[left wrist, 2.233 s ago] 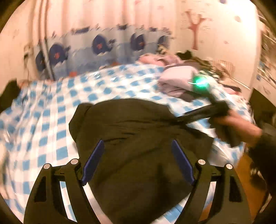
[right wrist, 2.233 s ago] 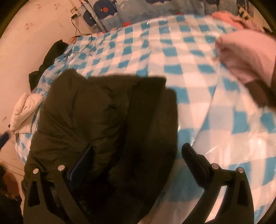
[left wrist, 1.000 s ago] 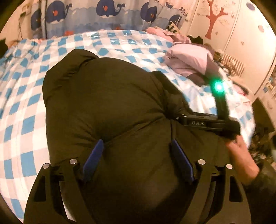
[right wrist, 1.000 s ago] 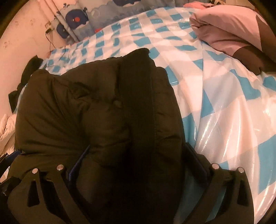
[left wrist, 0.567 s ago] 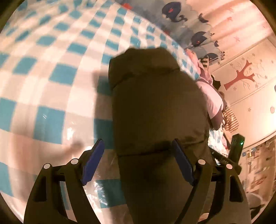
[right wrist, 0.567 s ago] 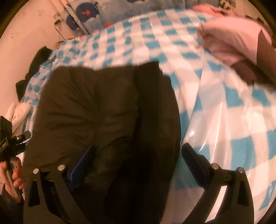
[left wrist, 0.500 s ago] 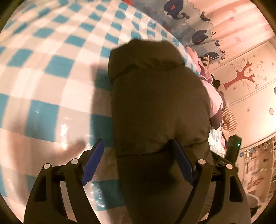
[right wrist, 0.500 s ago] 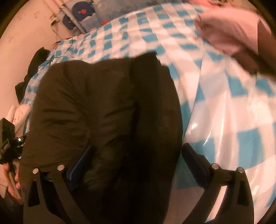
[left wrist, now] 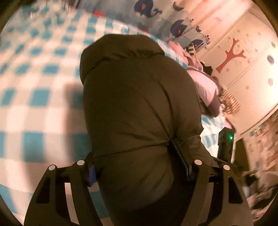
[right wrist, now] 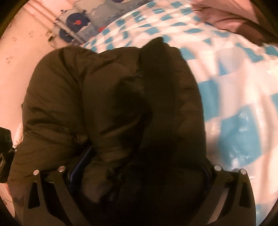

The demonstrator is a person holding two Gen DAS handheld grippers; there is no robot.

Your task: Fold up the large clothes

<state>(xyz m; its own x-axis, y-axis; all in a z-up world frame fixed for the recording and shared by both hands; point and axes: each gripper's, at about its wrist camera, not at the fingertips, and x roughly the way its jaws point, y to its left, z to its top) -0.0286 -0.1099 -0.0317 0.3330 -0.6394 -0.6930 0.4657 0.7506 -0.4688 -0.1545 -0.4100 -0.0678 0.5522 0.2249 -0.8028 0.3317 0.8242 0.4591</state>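
Note:
A bulky dark olive padded jacket (left wrist: 139, 107) hangs lifted above a bed with a blue-and-white checked cover (left wrist: 34, 97). My left gripper (left wrist: 139, 166) has the jacket's near edge bunched between its fingers and grips it. In the right wrist view the same jacket (right wrist: 107, 104) fills the middle, with a darker ribbed strip down its centre. My right gripper (right wrist: 139, 166) is closed on the thick fabric, which bulges over its fingers. The right gripper's body with a green light (left wrist: 225, 144) shows at the jacket's right side.
A folded pink garment (left wrist: 205, 87) lies on the bed beyond the jacket, also visible in the right wrist view (right wrist: 234, 19). A whale-print curtain (left wrist: 156, 15) hangs behind the bed. A wall with a red tree sticker (left wrist: 231, 57) stands to the right.
Both grippers have closed on the jacket's near edge and lifted it off the bed. The views have tilted and the jacket now hangs between them.

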